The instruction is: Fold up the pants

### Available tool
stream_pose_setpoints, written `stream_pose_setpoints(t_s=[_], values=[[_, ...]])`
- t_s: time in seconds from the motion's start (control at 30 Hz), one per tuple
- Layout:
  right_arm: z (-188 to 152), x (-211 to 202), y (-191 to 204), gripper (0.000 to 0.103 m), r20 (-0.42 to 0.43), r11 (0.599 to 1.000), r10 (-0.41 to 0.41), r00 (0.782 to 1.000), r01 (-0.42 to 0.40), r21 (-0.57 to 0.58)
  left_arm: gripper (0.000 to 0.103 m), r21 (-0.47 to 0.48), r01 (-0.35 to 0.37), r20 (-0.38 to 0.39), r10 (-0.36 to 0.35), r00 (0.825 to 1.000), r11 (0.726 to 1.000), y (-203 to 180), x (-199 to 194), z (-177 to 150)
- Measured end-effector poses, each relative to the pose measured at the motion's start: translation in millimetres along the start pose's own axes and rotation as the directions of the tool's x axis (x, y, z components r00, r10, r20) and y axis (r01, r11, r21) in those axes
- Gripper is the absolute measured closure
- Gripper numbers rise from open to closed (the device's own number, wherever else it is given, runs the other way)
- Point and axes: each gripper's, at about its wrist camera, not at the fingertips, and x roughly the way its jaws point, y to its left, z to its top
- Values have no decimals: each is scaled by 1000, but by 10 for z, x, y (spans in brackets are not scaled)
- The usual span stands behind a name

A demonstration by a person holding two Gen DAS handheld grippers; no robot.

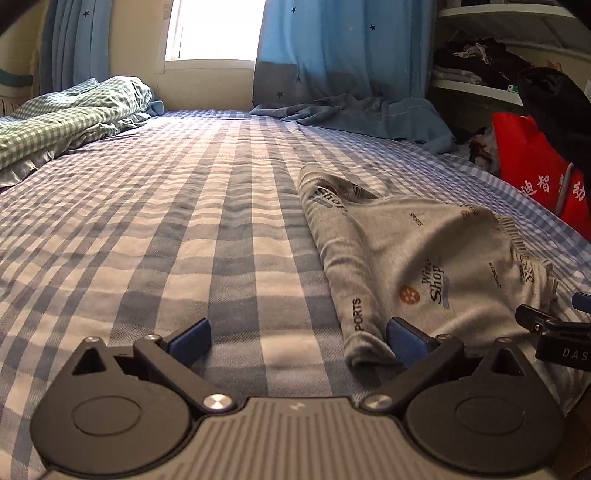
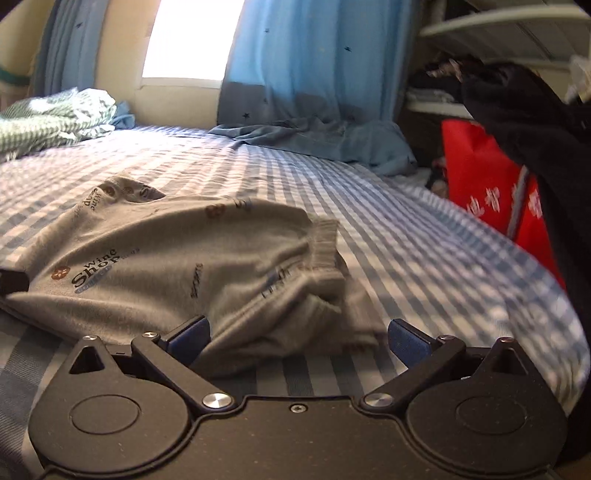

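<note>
Left wrist view: I read "Wine Shop" and "PORTS" on the grey pants (image 1: 413, 254); my left gripper (image 1: 299, 341) and right gripper (image 2: 299, 341) both gape, holding nothing.

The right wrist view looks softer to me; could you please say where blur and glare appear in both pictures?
Right wrist view: motion blur smears the pants waistband and the checked bedsheet; left wrist view: pants print stays sharp; both views: the window is blown out white, and fisheye bends the edges.
</note>
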Motion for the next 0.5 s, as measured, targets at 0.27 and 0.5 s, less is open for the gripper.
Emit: stream_pose_setpoints(t_s=[0.27, 0.5], values=[[-114, -201, -44, 1, 27, 1000, -14, 1000, 13, 26, 0, 120, -48, -20, 51, 999, 992, -85, -181, -114], [152, -213, -257, 1, 140, 997, -60, 988, 52, 64, 0, -12, 14, 33, -14, 999, 1000, 68, -293, 254]])
